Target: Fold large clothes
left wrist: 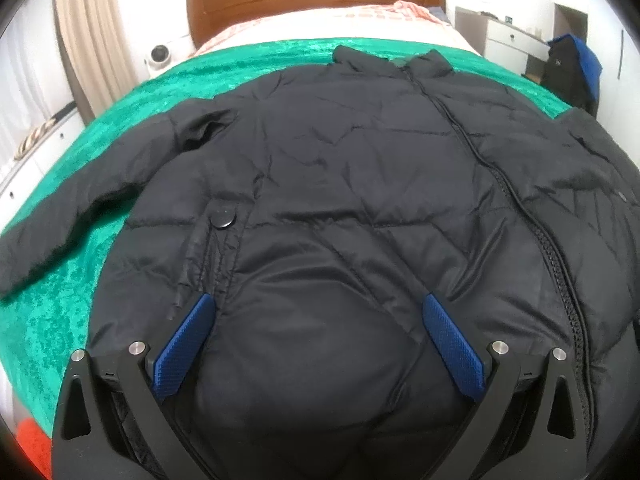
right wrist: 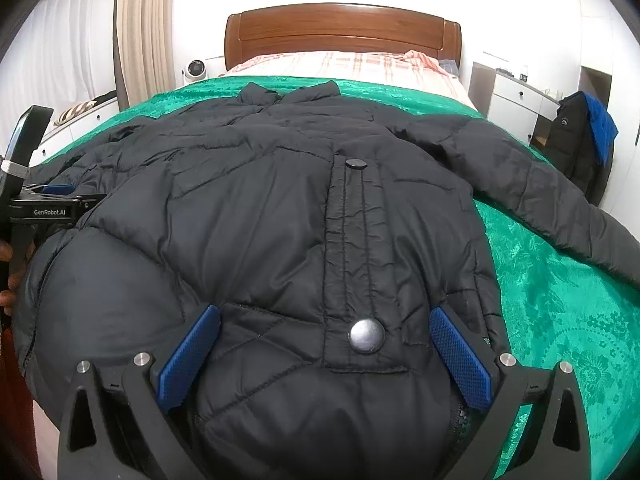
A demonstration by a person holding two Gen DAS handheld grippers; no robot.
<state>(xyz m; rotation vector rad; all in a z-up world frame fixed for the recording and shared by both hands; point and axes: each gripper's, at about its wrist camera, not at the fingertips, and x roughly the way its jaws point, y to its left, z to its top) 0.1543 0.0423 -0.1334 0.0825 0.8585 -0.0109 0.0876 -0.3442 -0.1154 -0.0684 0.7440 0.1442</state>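
Observation:
A black puffer jacket (left wrist: 340, 184) lies front up on a green bedspread (left wrist: 72, 288), zipped, collar toward the headboard, sleeves spread to both sides. It also shows in the right wrist view (right wrist: 280, 208). My left gripper (left wrist: 318, 300) is open, its blue fingers (left wrist: 184, 344) spread over the jacket's bottom hem left of the zipper. My right gripper (right wrist: 324, 314) is open over the hem by the pocket flap with a metal snap (right wrist: 366, 335). The left gripper also shows at the left edge of the right wrist view (right wrist: 44, 204).
The bed has a wooden headboard (right wrist: 340, 32) and a pink plaid sheet (right wrist: 340, 64). A white fan (right wrist: 196, 69) stands left of the bed. White drawers (right wrist: 516, 96) and a chair with dark and blue clothes (right wrist: 580, 136) stand on the right.

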